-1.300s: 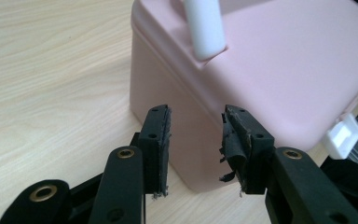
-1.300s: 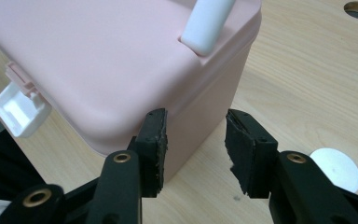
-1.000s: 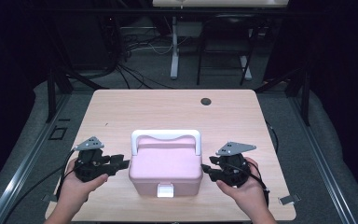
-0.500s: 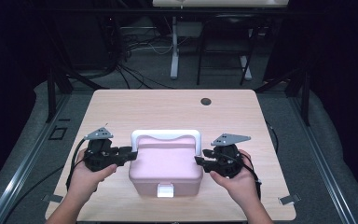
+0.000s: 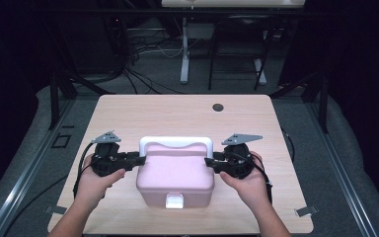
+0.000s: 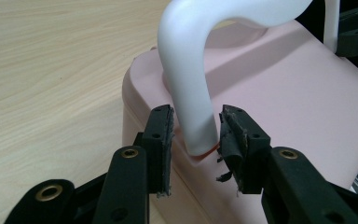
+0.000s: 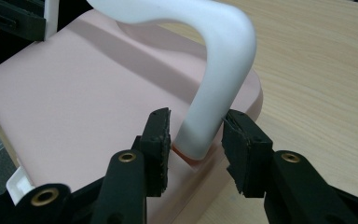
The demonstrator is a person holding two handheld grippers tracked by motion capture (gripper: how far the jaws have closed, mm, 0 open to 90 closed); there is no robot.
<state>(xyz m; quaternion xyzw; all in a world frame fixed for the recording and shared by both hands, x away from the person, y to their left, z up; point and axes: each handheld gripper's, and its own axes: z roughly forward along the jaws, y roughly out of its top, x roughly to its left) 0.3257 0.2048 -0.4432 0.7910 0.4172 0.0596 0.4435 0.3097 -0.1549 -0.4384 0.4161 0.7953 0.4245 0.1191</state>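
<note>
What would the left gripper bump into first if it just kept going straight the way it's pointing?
Most likely the white handle of the pink box. The left gripper already has its open jaws on either side of the handle's foot, a gap on each side, so the handle or the lid behind it comes first.

The table (image 5: pixel 128 113) was pale wood with rounded corners, and a small dark round hole (image 5: pixel 218 107) sat near its far edge. Beyond it, on the grey floor (image 5: pixel 158 81), a tangle of black cables (image 5: pixel 138 49) lay around the white leg of another desk (image 5: pixel 184 54). Dark metal rails (image 5: pixel 19 173) ran along both sides of the table.
</note>
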